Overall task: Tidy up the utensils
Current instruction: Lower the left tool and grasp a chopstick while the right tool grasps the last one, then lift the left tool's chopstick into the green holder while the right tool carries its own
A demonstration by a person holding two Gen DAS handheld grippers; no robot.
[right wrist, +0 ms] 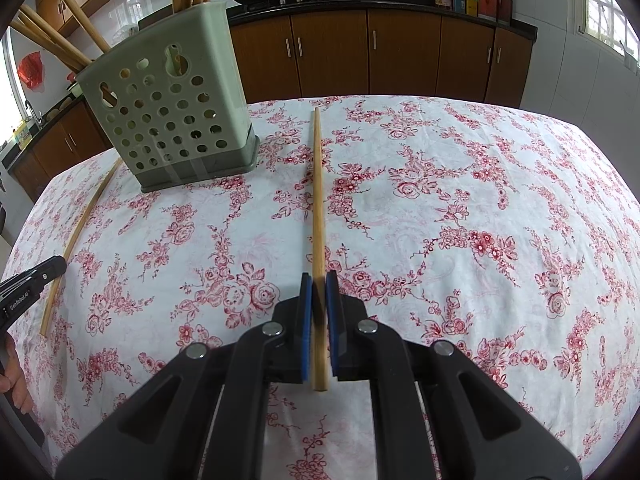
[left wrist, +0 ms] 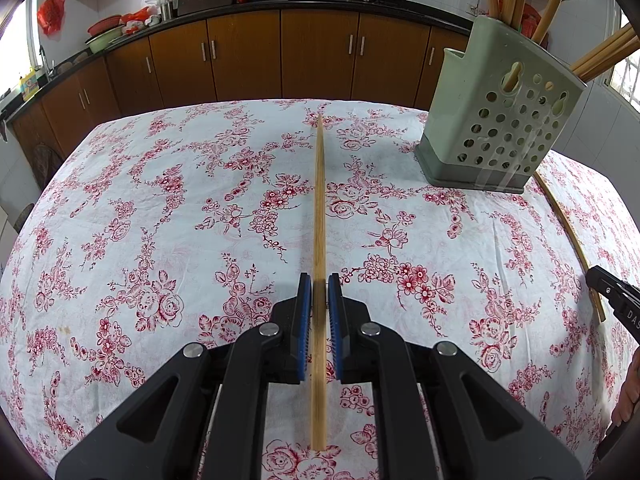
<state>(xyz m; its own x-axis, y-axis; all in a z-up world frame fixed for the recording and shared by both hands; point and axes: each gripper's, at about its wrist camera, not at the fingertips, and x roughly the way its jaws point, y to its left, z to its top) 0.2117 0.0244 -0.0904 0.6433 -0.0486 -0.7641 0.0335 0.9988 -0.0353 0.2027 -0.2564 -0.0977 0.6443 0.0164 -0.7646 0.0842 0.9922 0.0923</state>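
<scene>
A: What were the claws doing?

B: The left gripper (left wrist: 319,280) was clamped on a chopstick (left wrist: 319,200) between its blue pads (left wrist: 305,300); the stick ran forward over the floral tablecloth (left wrist: 160,220). The right gripper (right wrist: 319,280) was clamped on a second chopstick (right wrist: 318,200) the same way. Each claw's tip showed at the edge of the other's view.

A: And where should the sticks go?

B: Into the green perforated holder (left wrist: 504,120), standing between the two claws on the table, with chopsticks already upright or leaning in it.

A: How would you have done that well?

B: Judging from the grip near the butt end, I'd have lifted each stick, tipped it vertical above the holder's open top, and released only once the tip was inside, one hand at a time so they didn't collide.

A: Any writing?

B: White lettering on the left claw read roughly "GenRobot.AI" (right wrist: 18,300); "DAS" (left wrist: 632,314) showed on the right, cut off.
</scene>
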